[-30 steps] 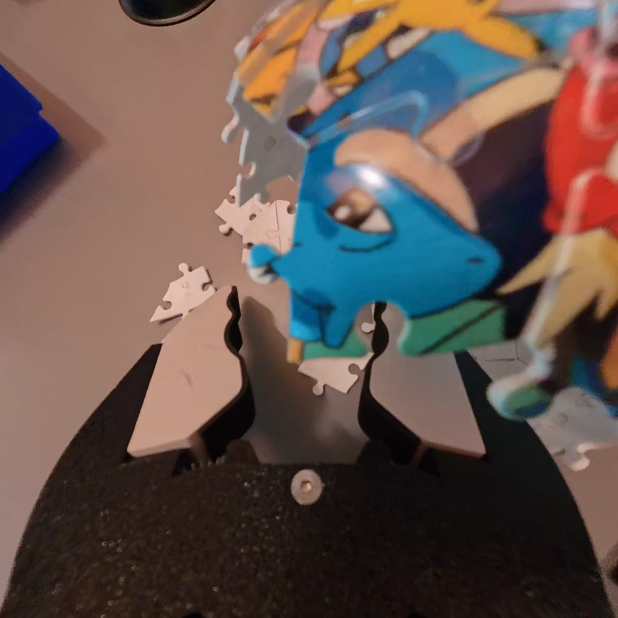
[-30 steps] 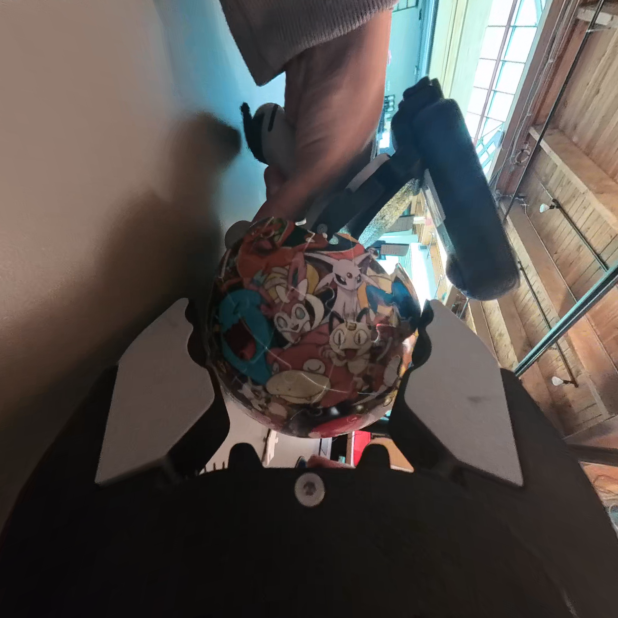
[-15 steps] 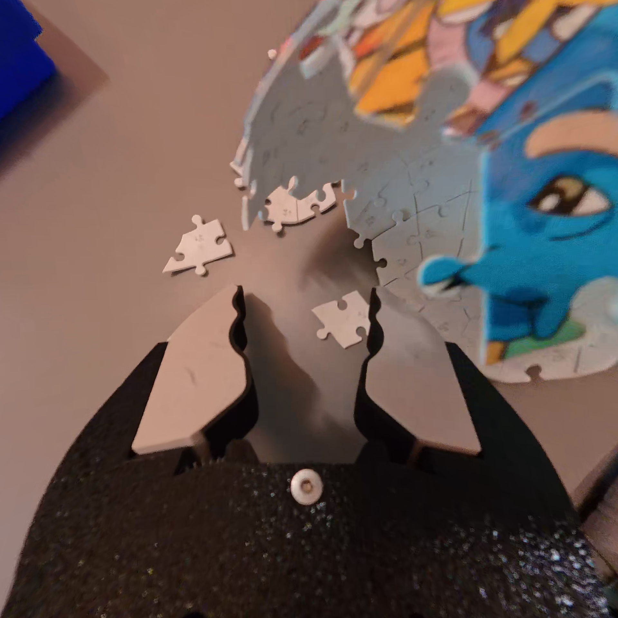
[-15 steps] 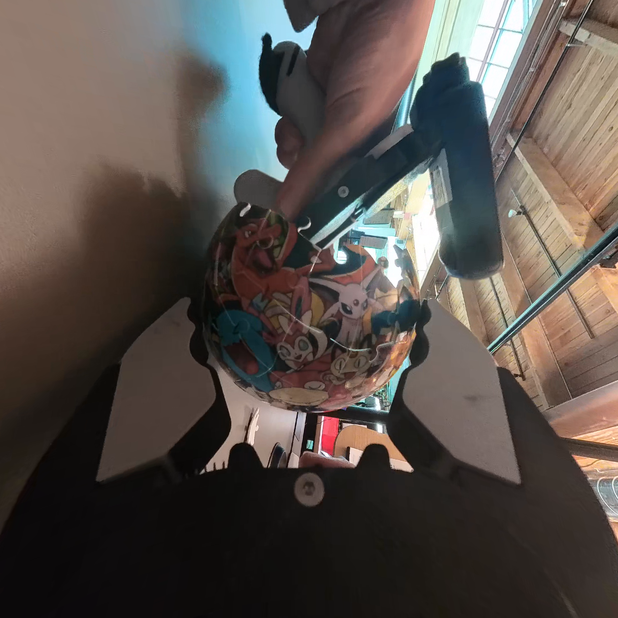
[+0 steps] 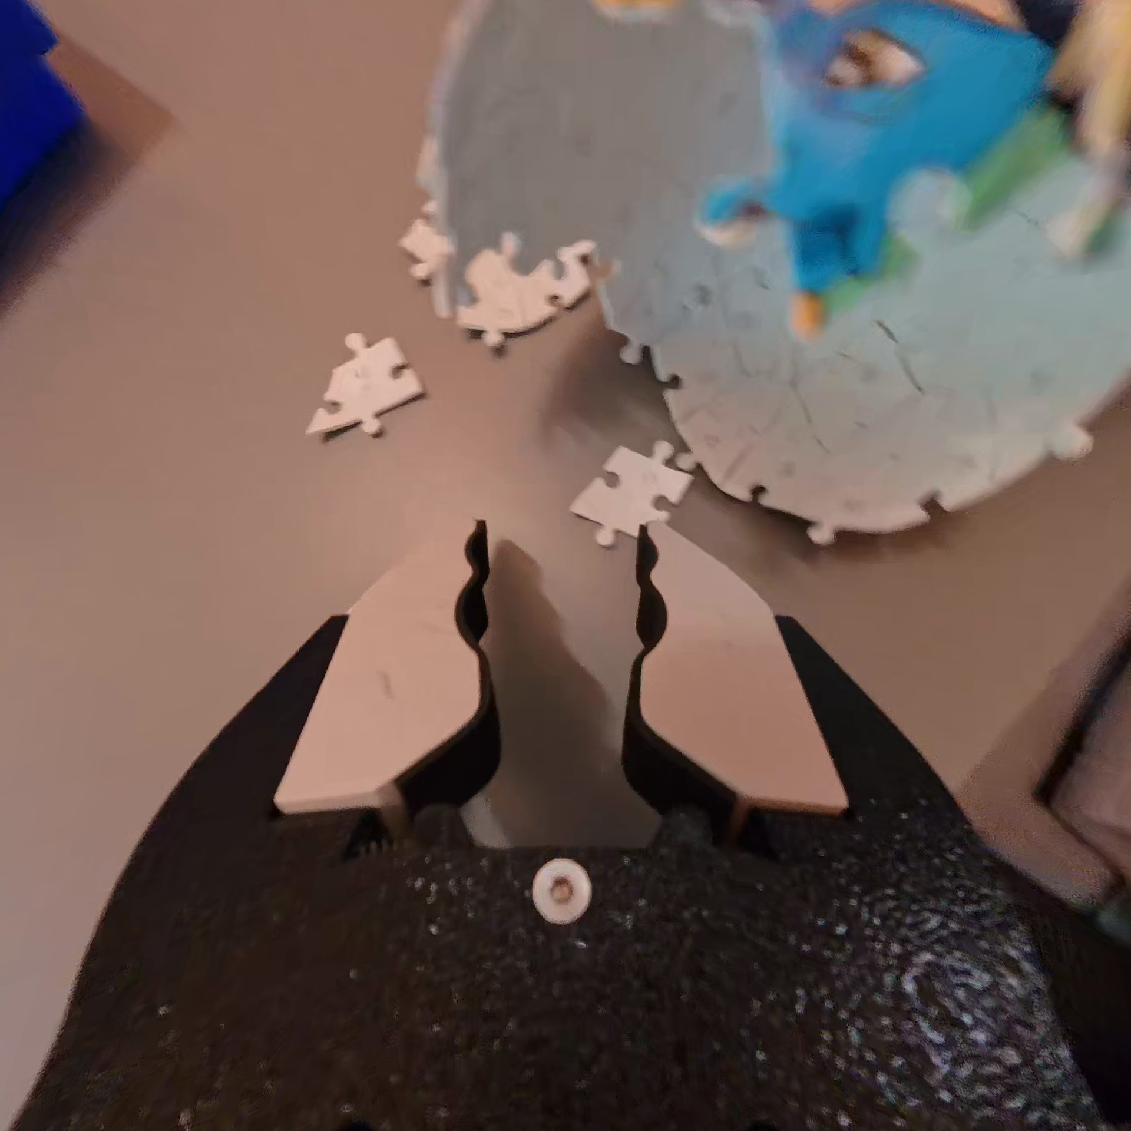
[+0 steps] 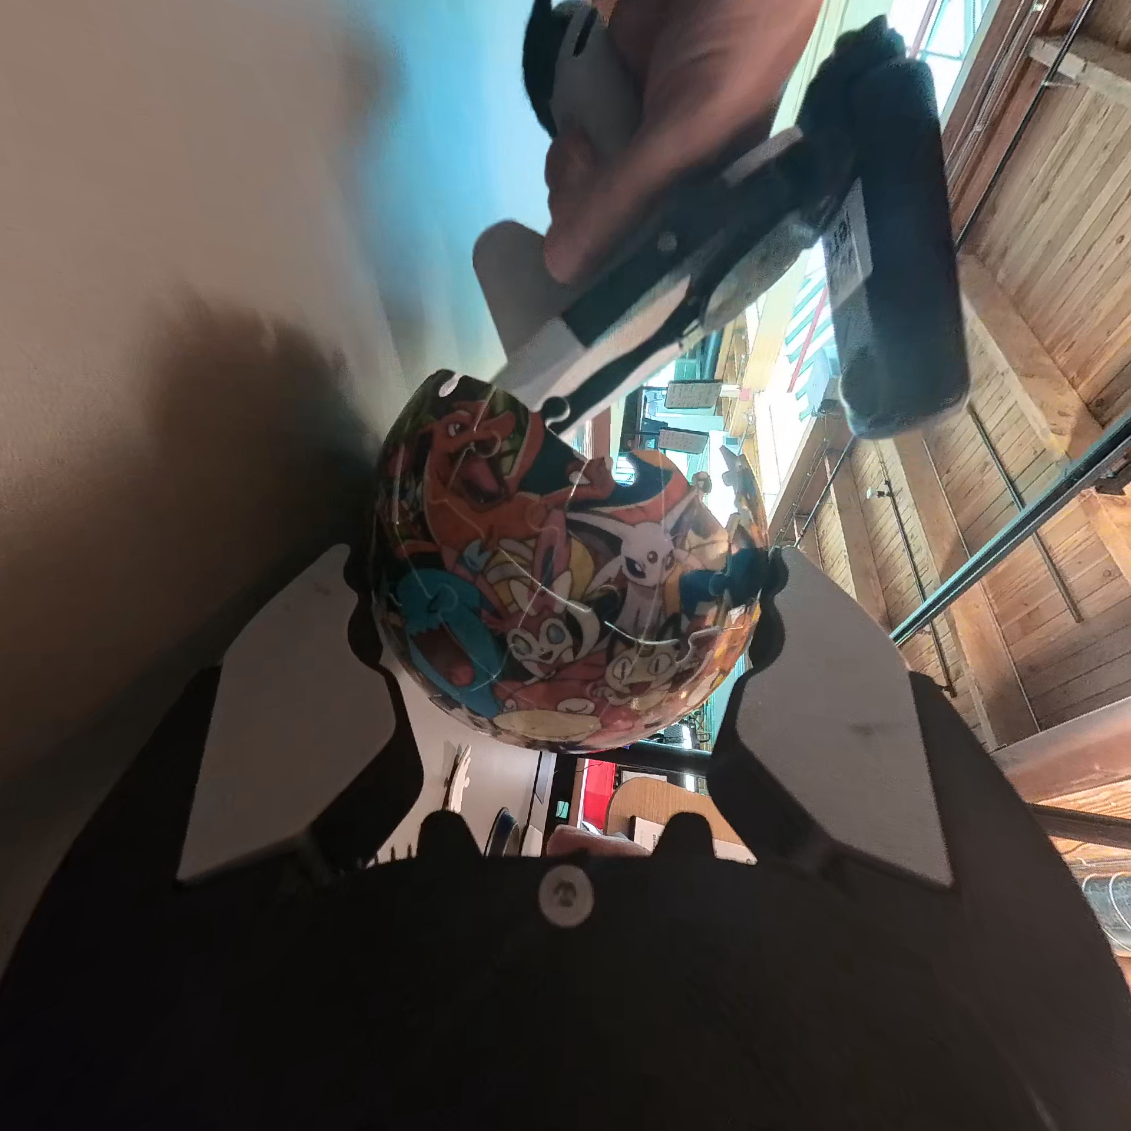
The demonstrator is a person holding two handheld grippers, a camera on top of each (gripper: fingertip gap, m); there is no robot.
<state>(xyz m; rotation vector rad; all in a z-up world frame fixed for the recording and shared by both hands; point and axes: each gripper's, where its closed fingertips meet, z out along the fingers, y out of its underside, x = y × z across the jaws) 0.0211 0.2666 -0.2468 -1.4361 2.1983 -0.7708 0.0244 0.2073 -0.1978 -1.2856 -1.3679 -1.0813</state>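
Observation:
My right gripper point(image 6: 568, 568) is shut on a round puzzle ball point(image 6: 551, 624) printed with cartoon creatures and holds it off the table. The ball is part built: in the left wrist view its grey inner side point(image 5: 612, 153) and a blue printed patch point(image 5: 857, 153) show at the upper right, blurred. My left gripper point(image 5: 563, 531) is open and empty, low over the table. A loose white puzzle piece point(image 5: 633, 492) lies just ahead of its right fingertip. In the right wrist view the left gripper point(image 6: 538, 361) hangs close by the ball's open rim, held by a hand point(image 6: 661, 122).
More white pieces lie on the tan table point(image 5: 183, 551): one point(image 5: 367, 385) ahead to the left and a joined cluster point(image 5: 520, 294) under the ball's edge. A blue object point(image 5: 24, 122) sits at the far left. A dark-edged thing point(image 5: 1089, 734) is at the right. Measured from the fingertips, the blue object point(image 5: 24, 122) is 20 cm or so from the left gripper and 30 cm from the right.
The ball has shifted up and right in the left wrist view, baring the loose pieces. The left jaws have narrowed somewhat. The right gripper has turned the ball; the left gripper has drawn back from it.

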